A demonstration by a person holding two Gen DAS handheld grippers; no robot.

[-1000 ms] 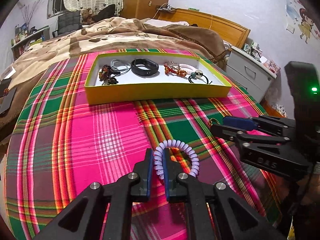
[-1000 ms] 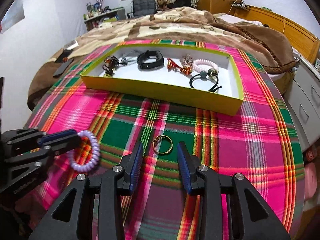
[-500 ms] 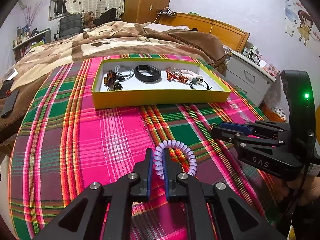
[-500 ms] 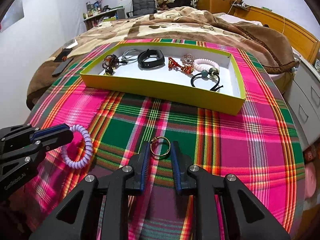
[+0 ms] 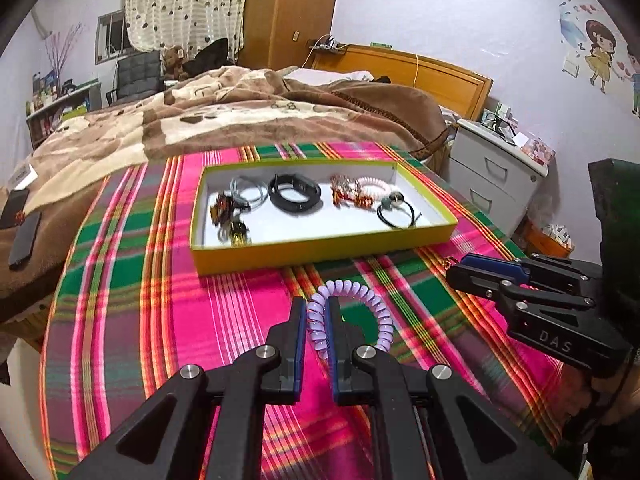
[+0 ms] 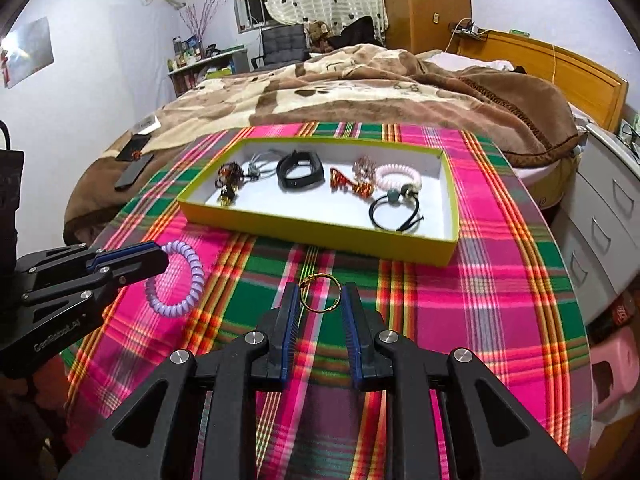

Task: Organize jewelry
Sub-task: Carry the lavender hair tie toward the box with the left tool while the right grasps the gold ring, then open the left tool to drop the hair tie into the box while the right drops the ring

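Both grippers had risen since half a second before: in each wrist view the plaid cloth [image 5: 132, 320] sat lower and the room showed more, which read as both pieces having been lifted for carrying to the box. On the left, the left gripper [image 5: 317, 322] was clamped on the near side of one lilac coil hair tie [image 5: 374, 312], whose loop hung out past the fingertips; the right wrist view showed it in the air beside the left gripper's tip. To its right, the right gripper [image 6: 320, 304] was pinched on one thin gold ring [image 6: 320, 293], its fingers drawn in against the ring's two sides, where a second earlier they had stood wide apart around it on the cloth. Beyond both, the yellow box [image 6: 320, 236] lay near the far edge of the table with its pieces in a loose row. Counted left to right, it held one dark beaded cluster [image 6: 229, 178], one grey cord [image 6: 262, 164], one black band [image 6: 299, 174], one red-orange trinket [image 6: 352, 182], one pink coil tie [image 6: 398, 176] and one black elastic [image 6: 396, 210] with beads. I judged that six pieces were stowed and two were in the grippers, and I saw none loose on the cloth.
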